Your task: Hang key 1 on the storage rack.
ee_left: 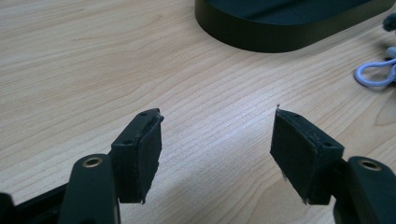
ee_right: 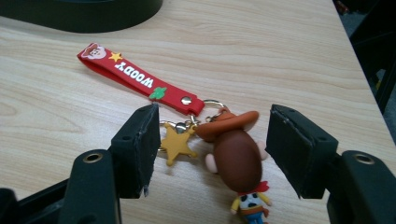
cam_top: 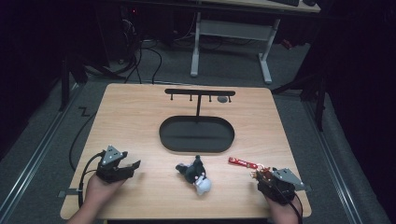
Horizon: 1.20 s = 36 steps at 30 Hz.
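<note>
Woody keychain [ee_right: 233, 156] between hand-held gripper [ee_right: 212, 149] jaws

Woody figure [ee_right: 243, 179]: I see its legs cut off at the bottom edge.
White cord loop [ee_left: 376, 74]: runs off my right edge.

The left tool [ee_left: 217, 149] hangs low over the tabletop [ee_left: 93, 60], its 2 black jaws spread wide with bare light wood grain between them. Each jaw carries a flat dark pad, and nothing sits in the gap or touches either pad. Toward the far edge of the tabletop lies the curved rim of a black oval tray [ee_left: 280, 28], well apart from the jaws. At the right side, just beside that tray, a pale lavender cord loop [ee_left: 373, 77] rests on the wood, with a bit of dark fuzzy material above it.
</note>
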{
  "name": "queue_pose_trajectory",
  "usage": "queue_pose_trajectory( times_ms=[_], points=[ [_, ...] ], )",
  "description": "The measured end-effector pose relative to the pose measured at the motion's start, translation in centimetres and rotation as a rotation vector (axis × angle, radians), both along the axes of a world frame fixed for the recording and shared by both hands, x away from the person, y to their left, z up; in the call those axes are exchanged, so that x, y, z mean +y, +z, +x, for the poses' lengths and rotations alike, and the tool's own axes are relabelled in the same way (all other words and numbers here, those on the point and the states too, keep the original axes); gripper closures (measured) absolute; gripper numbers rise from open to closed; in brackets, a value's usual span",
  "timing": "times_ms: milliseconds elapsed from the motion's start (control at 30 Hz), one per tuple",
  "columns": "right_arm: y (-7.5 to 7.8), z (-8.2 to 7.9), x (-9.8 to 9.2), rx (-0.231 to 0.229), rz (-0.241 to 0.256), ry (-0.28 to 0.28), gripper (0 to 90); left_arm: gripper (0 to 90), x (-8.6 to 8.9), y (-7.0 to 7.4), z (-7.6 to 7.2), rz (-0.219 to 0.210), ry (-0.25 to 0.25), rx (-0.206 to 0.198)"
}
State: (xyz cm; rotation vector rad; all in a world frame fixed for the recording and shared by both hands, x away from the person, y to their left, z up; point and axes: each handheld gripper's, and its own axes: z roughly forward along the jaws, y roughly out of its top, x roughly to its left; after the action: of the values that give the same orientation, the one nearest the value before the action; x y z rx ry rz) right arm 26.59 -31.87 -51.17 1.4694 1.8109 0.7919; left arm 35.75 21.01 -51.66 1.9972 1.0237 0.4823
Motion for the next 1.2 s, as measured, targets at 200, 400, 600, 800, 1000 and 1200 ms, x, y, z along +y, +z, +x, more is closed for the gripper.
queue_pose_trajectory(
  times_ms=[200,400,600,800,1000,1200],
  points=[
    [0.1,0.0,0.4,0.010,-0.012,0.037,37.4,34.7,-0.1,-0.1,-0.1,0.015,-0.013,-0.002],
    [0.3,0.0,1.1,0.022,-0.024,0.065,40.7,35.6,-0.3,-0.1,-0.2,0.020,-0.026,-0.012],
    [0.6,0.0,2.1,0.037,-0.038,0.119,42.7,36.6,-0.4,-0.1,-0.3,0.026,-0.038,-0.019],
    [0.8,0.1,3.0,0.058,-0.047,0.160,40.8,36.9,-0.6,-0.1,-0.4,0.036,-0.054,-0.022],
    [0.8,0.3,3.8,0.102,-0.042,0.175,39.1,36.9,-1.0,-0.2,-0.4,0.052,-0.077,-0.023],
    [0.7,0.2,4.5,0.151,-0.054,0.186,39.1,36.9,-1.3,-0.3,-0.5,0.061,-0.103,-0.024]
  ],
)
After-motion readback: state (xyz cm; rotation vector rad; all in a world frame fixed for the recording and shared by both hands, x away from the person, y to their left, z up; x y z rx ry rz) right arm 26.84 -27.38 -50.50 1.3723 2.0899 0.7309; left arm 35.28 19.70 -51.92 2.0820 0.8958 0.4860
